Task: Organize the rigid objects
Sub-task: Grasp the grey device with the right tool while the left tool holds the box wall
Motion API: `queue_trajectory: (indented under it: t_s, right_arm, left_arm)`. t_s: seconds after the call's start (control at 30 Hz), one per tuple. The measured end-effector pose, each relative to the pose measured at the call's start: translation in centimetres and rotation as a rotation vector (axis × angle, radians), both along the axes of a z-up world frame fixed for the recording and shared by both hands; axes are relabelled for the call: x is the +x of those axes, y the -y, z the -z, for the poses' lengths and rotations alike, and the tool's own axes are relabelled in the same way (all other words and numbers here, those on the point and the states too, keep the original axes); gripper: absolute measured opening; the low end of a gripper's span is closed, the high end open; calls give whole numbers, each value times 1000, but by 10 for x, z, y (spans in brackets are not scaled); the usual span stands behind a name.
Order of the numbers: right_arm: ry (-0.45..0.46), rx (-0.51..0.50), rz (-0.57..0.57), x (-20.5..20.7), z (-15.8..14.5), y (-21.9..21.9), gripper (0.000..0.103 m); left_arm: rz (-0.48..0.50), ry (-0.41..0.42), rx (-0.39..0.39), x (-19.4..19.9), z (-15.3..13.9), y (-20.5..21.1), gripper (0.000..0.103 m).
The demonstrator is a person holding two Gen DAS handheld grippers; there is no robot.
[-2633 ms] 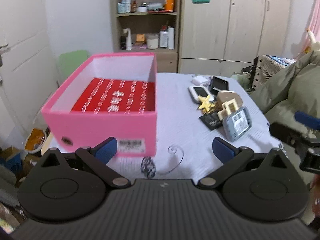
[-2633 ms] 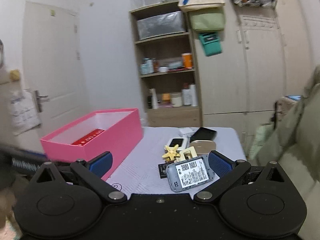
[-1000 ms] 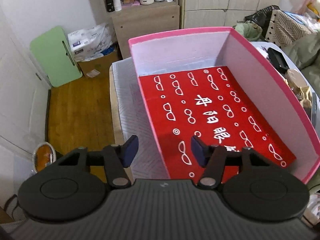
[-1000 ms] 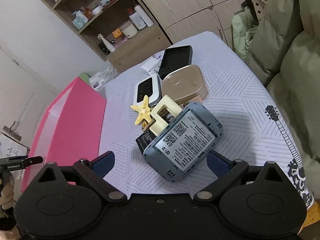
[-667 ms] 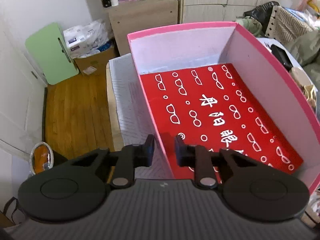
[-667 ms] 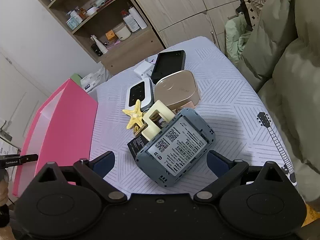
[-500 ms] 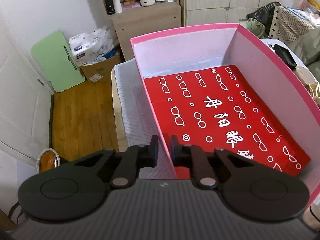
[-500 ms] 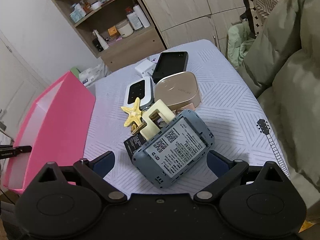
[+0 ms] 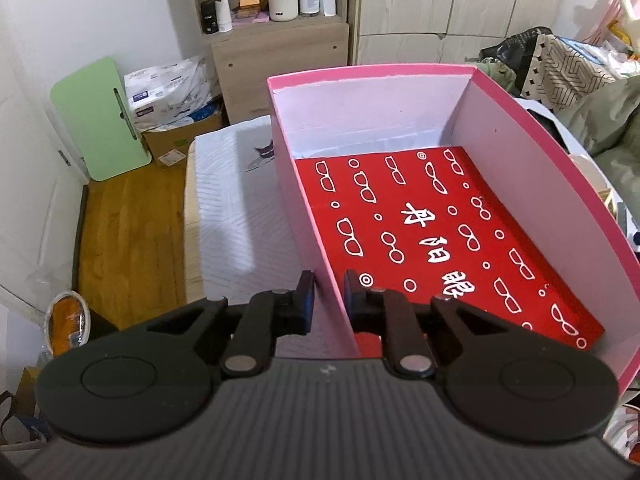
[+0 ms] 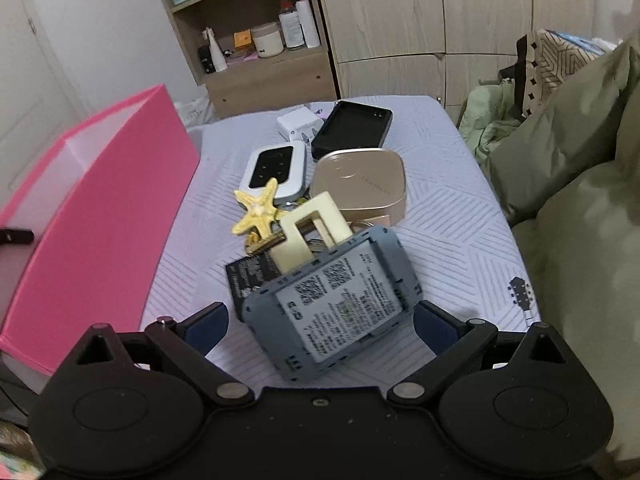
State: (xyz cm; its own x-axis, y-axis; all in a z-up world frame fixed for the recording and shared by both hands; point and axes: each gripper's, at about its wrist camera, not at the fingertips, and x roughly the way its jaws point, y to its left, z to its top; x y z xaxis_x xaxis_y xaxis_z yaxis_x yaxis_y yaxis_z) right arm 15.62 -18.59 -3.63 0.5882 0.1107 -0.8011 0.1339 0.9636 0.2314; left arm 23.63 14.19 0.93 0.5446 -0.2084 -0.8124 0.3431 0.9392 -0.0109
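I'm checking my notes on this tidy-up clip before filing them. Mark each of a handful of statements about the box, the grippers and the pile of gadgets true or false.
1. The left gripper is shut on the pink box wall. True.
2. The box holds several gadgets. False: only a red printed sheet lies in it.
3. The right gripper is clamped on the grey device. False: its fingers stand wide apart on either side.
4. A yellow starfish lies in the pile. True.
5. The gold case is inside the box. False: it sits outside.

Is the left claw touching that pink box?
Touching: the left wrist view shows the left gripper shut on the pink box, one finger each side of its wall.
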Motion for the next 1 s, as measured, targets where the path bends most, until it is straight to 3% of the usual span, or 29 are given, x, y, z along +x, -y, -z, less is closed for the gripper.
queue_trajectory:
  t_s: [0.2,0.33,0.53,0.6,0.67,0.9,0.93,1.0]
  right_arm:
    - [-47,197,23,2,9,18,101]
    - [-34,202,44,11,13,21,103]
    - [9,216,94,21,16,23,103]
    - [29,206,104,20,15,23,92]
    - [39,192,86,19,14,22,74]
    - [81,198,8,12,6,20,56]
    - [88,200,-3,12,5,20,31]
    - [75,172,-3,13,6,19,25]
  left_arm:
    - [87,-10,-5,-18,2,23,16]
    - [100,-25,-38,-24,4,30,16]
    - [20,-27,-127,-29,7,19,16]
    - [5,-28,-143,-29,8,17,16]
    - [2,-32,-143,-27,8,17,16]
    - [32,-43,-98,-36,1,23,16]
    - [35,-41,-92,-39,0,24,16]
    - [35,-40,-85,-45,0,24,17]
